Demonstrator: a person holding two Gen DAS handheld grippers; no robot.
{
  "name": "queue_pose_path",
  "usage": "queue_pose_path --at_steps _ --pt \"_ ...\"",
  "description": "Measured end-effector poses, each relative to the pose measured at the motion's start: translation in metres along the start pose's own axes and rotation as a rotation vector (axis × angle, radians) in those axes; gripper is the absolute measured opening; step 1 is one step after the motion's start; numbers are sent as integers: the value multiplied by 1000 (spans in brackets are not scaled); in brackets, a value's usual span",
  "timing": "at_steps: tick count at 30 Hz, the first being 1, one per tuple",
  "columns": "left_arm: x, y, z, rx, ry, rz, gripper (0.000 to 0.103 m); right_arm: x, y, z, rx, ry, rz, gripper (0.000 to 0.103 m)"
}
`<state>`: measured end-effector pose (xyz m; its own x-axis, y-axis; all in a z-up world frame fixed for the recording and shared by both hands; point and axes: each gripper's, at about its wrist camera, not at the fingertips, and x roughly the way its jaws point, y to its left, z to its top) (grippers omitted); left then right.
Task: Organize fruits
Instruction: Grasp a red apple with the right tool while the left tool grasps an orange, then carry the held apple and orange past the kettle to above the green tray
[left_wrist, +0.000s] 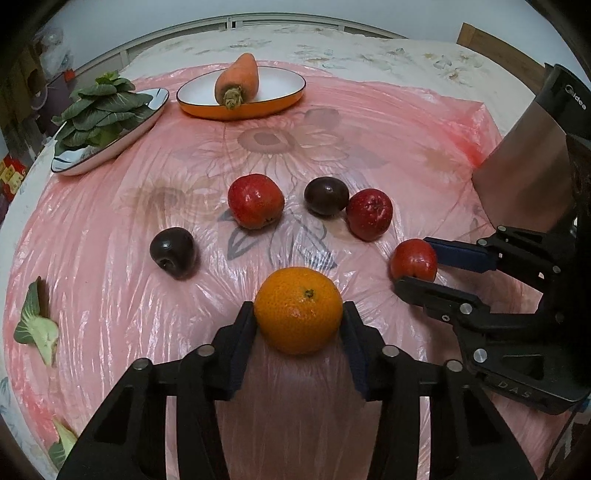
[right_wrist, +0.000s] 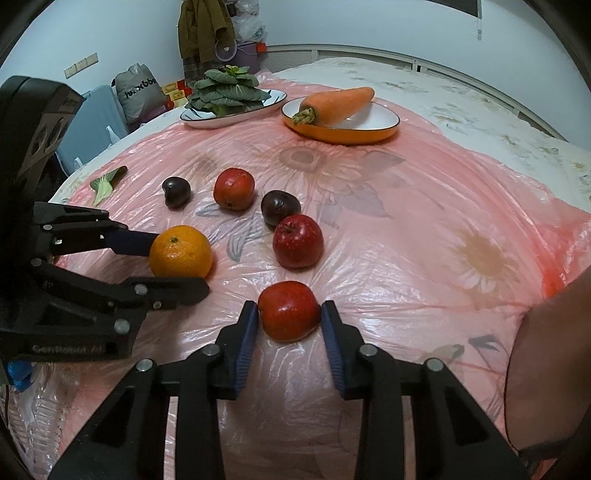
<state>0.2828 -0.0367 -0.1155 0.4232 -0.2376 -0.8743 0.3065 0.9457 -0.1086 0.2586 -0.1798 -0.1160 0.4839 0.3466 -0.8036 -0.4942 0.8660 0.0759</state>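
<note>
My left gripper (left_wrist: 299, 314) is shut on an orange (left_wrist: 298, 310) resting on the pink plastic sheet; it also shows in the right wrist view (right_wrist: 181, 252). My right gripper (right_wrist: 289, 314) is shut on a red apple (right_wrist: 289, 311), which appears at the right of the left wrist view (left_wrist: 413, 259). Two more red apples (left_wrist: 255, 200) (left_wrist: 369, 214) and two dark plums (left_wrist: 173, 252) (left_wrist: 326, 195) lie loose on the sheet beyond the grippers.
An orange-rimmed dish (left_wrist: 280, 98) holding a carrot (left_wrist: 238, 81) and a white plate (left_wrist: 110, 144) of bok choy (left_wrist: 99, 110) stand at the far side. Loose bok choy leaves (left_wrist: 37, 325) lie at the left edge. A person's arm (right_wrist: 546, 369) is at the right.
</note>
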Motion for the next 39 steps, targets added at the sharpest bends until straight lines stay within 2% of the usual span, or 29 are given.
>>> queue_pose_path --at_steps 15,24,39 --pt "-18 -3 -4 -1 -48 -3 39 -17 -8 -3 46 -31 12 50" --pt "-34 -15 -12 8 -58 3 39 -41 -14 -23 86 -42 -12 50" --pt "-64 -87 -53 83 -70 18 39 -100 -16 -76 161 -63 -38 50"
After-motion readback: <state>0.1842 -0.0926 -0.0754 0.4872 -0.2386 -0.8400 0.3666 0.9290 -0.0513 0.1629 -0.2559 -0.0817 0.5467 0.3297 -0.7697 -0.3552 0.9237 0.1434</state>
